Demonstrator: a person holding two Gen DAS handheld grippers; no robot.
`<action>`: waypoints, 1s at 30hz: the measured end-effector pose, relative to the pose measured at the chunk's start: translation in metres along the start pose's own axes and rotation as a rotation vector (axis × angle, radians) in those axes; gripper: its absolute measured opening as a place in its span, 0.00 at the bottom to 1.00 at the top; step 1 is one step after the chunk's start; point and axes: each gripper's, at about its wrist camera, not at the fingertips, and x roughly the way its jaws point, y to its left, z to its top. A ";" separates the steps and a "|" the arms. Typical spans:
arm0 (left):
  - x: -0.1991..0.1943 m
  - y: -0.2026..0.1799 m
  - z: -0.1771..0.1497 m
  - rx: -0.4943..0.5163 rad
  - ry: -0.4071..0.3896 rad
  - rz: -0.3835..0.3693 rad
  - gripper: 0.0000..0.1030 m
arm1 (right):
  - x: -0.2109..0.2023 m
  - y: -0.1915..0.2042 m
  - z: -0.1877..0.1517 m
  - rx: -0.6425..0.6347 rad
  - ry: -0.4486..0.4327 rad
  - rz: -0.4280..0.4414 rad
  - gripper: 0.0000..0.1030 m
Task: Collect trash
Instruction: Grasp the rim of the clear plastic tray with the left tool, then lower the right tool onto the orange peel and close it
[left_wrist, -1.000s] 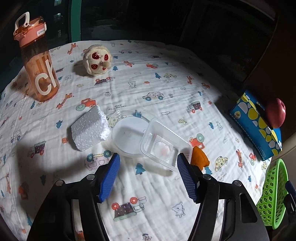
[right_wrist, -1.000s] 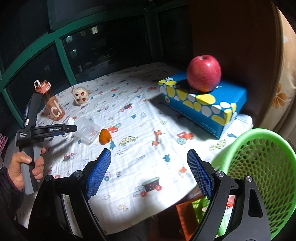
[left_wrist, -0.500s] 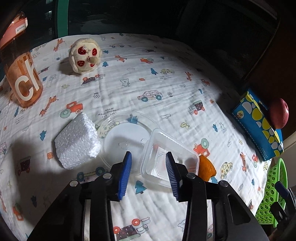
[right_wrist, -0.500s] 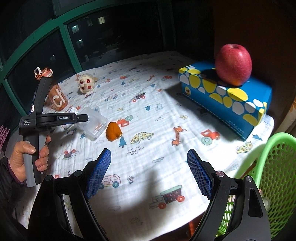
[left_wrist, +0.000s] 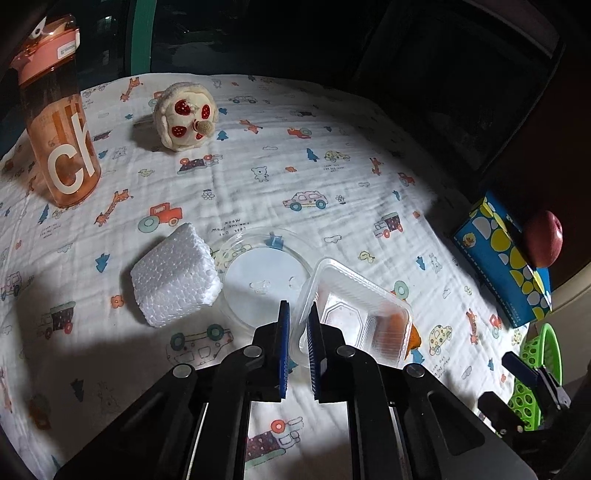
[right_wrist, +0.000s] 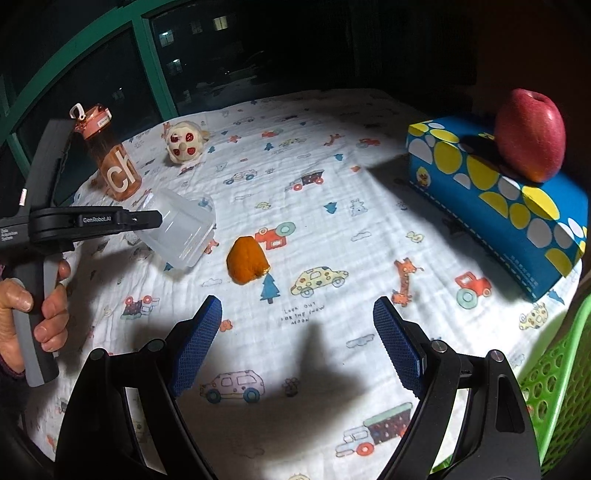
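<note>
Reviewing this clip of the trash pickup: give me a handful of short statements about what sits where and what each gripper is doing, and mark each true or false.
1. The left gripper is shut on the rim of the clear plastic tray. True.
2. The right gripper holds the orange peel. False: its jaws are open and empty, and the peel lies on the cloth ahead of it.
3. The apple rests on the blue box. True.
4. The water bottle lies on its side. False: it stands upright.
5. The foam block is in the green basket. False: it lies on the cloth beside the round clear lid.
</note>
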 end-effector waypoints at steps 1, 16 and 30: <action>-0.004 0.001 0.000 -0.002 -0.007 -0.001 0.09 | 0.005 0.004 0.002 -0.010 0.004 0.006 0.78; -0.047 0.036 -0.010 -0.023 -0.043 0.021 0.09 | 0.073 0.034 0.027 -0.063 0.077 0.038 0.60; -0.046 0.041 -0.020 -0.043 -0.019 0.019 0.09 | 0.087 0.039 0.028 -0.076 0.096 0.009 0.38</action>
